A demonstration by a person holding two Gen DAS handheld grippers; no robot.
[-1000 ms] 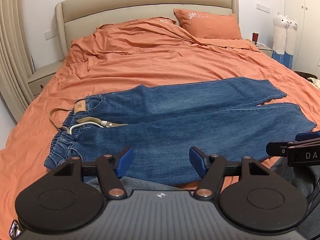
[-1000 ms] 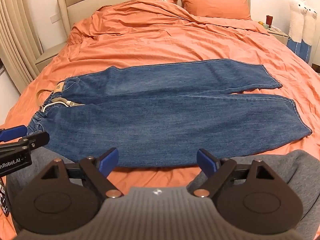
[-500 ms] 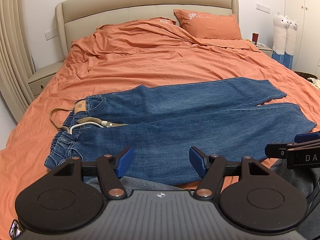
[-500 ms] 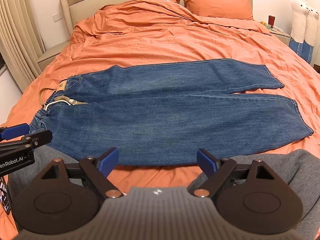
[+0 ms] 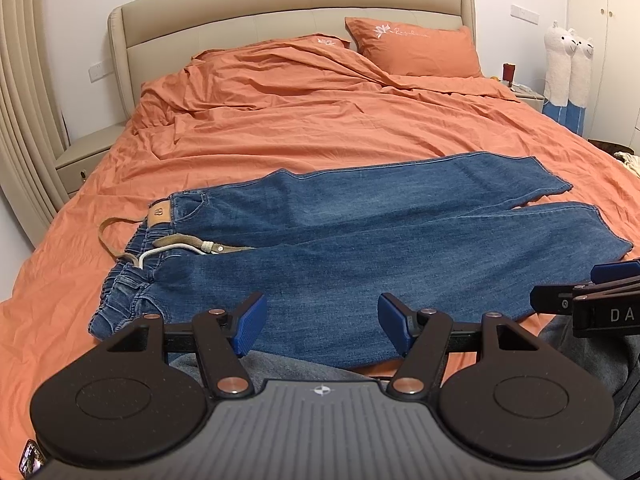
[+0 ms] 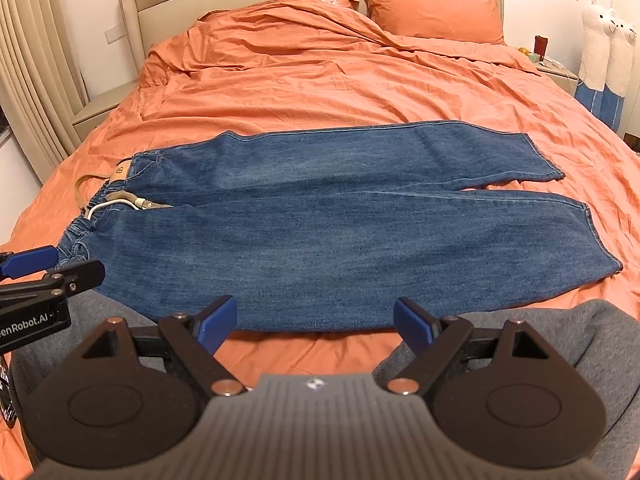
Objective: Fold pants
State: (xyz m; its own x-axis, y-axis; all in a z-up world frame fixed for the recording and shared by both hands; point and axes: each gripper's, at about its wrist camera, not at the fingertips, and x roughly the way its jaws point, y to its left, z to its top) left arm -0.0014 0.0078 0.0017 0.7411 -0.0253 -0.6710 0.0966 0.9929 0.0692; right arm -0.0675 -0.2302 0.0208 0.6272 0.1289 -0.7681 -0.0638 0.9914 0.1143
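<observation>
both claws (image 5: 320, 322) (image 6: 316, 322) spread wide, jeans (image 6: 320, 216) flat just beyond

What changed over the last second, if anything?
Almost nothing. In the right wrist view the jeans sit slightly lower than a second ago, so the right gripper shifted a little. Nothing was gripped or released. The left gripper stays open and empty, as does the right; the jeans still lie flat on the bed.
</observation>
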